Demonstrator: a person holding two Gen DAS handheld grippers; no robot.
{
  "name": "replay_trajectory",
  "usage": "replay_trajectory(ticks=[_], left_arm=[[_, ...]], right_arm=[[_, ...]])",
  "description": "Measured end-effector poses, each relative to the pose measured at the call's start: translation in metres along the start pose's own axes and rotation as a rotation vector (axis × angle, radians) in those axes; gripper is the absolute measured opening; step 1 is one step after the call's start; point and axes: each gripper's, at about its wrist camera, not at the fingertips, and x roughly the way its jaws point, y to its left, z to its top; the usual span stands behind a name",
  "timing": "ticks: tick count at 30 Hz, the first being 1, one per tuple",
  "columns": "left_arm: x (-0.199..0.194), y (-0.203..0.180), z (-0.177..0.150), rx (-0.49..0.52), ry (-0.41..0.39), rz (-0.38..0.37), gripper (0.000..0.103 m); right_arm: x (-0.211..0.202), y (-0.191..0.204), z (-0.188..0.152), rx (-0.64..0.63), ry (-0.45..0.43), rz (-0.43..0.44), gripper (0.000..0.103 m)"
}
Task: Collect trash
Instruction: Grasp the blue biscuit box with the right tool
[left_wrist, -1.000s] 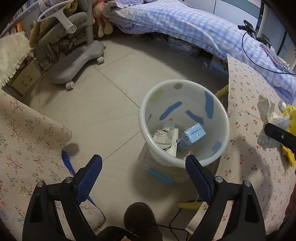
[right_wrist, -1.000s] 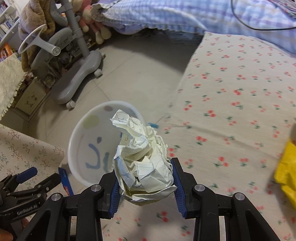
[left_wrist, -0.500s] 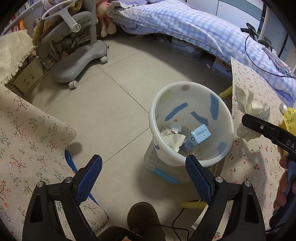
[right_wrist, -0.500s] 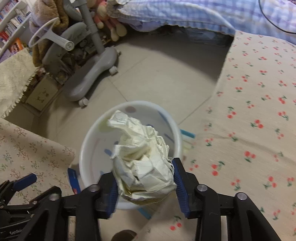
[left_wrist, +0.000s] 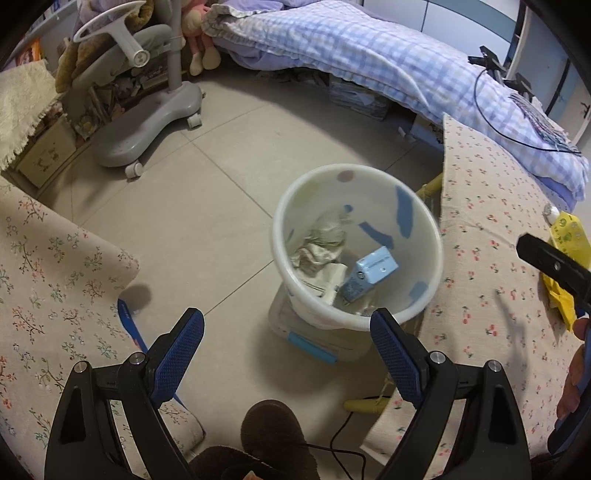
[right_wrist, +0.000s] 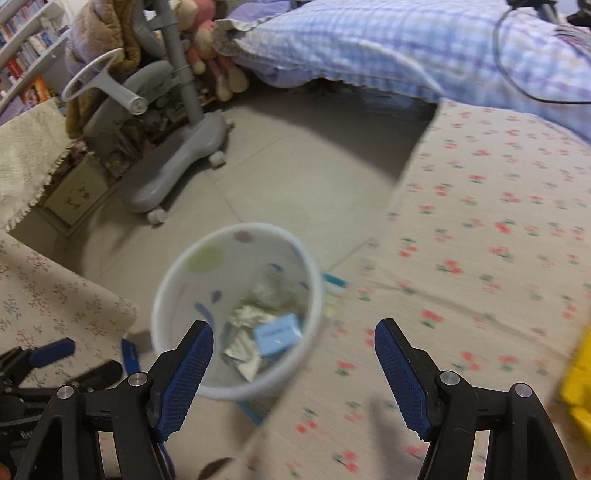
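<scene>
Now, left wrist view: left gripper (left_wrist: 286, 341) gaping wide, nothing between its jaws, hanging over the floor near the white bin (left_wrist: 430, 236). Crumpled paper (left_wrist: 321, 242) lies inside the bin beside a blue carton (left_wrist: 373, 273). Yellow wrapper (left_wrist: 567, 254) sits on the cherry-print cloth (left_wrist: 491, 221) at right. Right wrist view: right gripper (right_wrist: 293, 369) has just been opening, jaws apart and empty above the bin (right_wrist: 162, 295); paper (right_wrist: 266, 299) down in it.

Home bedroom: bed w/ checked quilt (left_wrist: 369, 62), soft toys (right_wrist: 207, 48), bookshelves (right_wrist: 26, 55), kid's desk chair (left_wrist: 147, 110).
</scene>
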Motion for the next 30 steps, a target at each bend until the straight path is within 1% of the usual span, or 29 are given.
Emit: replay_trajectory(ticks=[7,8,9,11,14,21,26,30], left_arm=[[-0.01,-0.035,-0.001,0.042,-0.007,-0.049,0.093],[-0.011,-0.04,-0.001,0.051,-0.009,-0.051,0.093],[-0.012,-0.047,-0.001,0.061,-0.012,-0.052,0.096],[-0.014,-0.059,-0.002,0.082,-0.012,-0.061,0.099],[-0.018,-0.076,-0.003,0.104,-0.013,-0.074,0.099],[-0.023,-0.116,-0.002,0.152,-0.01,-0.1,0.099],[-0.025,-0.144,0.002,0.179,-0.006,-0.121,0.099],[-0.026,-0.169,0.006,0.201,-0.005,-0.141,0.099]], right_arm=[[-0.043,-0.042,-0.012,0.06,0.003,-0.1,0.079],[-0.049,-0.049,-0.014,0.067,0.0,-0.113,0.079],[-0.057,-0.057,-0.015,0.076,-0.005,-0.131,0.08],[-0.072,-0.074,-0.017,0.102,-0.018,-0.163,0.082],[-0.094,-0.102,-0.02,0.155,-0.037,-0.206,0.082],[-0.136,-0.175,-0.024,0.304,-0.075,-0.338,0.083],[-0.147,-0.227,-0.031,0.427,-0.072,-0.421,0.083],[-0.146,-0.259,-0.037,0.505,-0.055,-0.455,0.083]])
